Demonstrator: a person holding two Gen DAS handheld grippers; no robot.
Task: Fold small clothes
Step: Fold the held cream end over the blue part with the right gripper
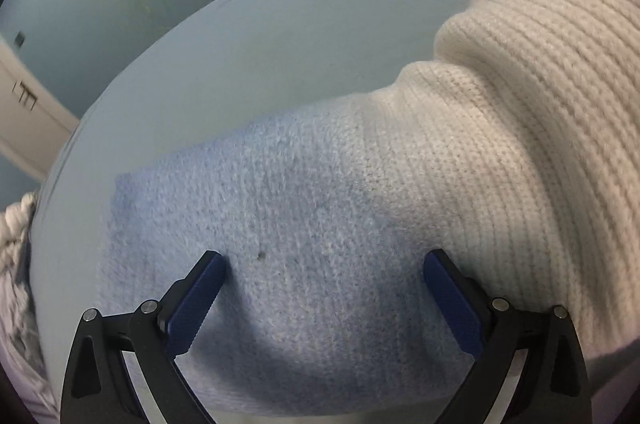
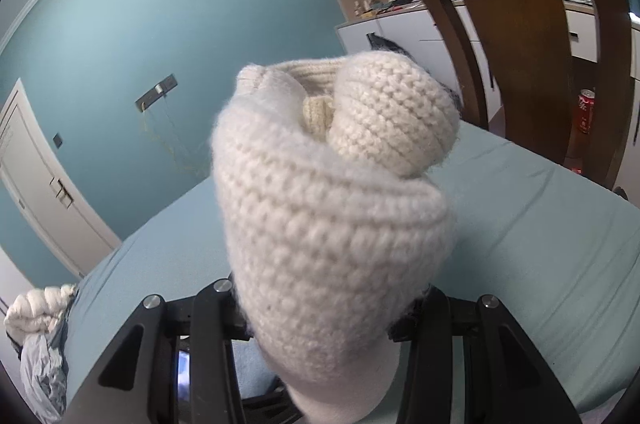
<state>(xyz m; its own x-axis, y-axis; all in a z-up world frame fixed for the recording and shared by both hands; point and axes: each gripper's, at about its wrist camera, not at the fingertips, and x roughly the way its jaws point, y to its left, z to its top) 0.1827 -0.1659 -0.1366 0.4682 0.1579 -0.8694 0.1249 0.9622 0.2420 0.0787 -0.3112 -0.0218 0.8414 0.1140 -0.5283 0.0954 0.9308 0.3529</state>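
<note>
A knitted garment lies on the pale blue sheet; its near part is light blue and it turns cream towards the right, rising out of view at the top right. My left gripper is open, its blue pads spread wide just above the light blue knit, nothing between them. In the right wrist view my right gripper is shut on a bunched cream fold of the same knit, lifted clear of the bed; the fabric hides its fingertips.
A brown wooden chair stands at the bed's far right edge, with a red can behind it. More crumpled clothes lie at the bed's left edge. A teal wall and a white door lie beyond.
</note>
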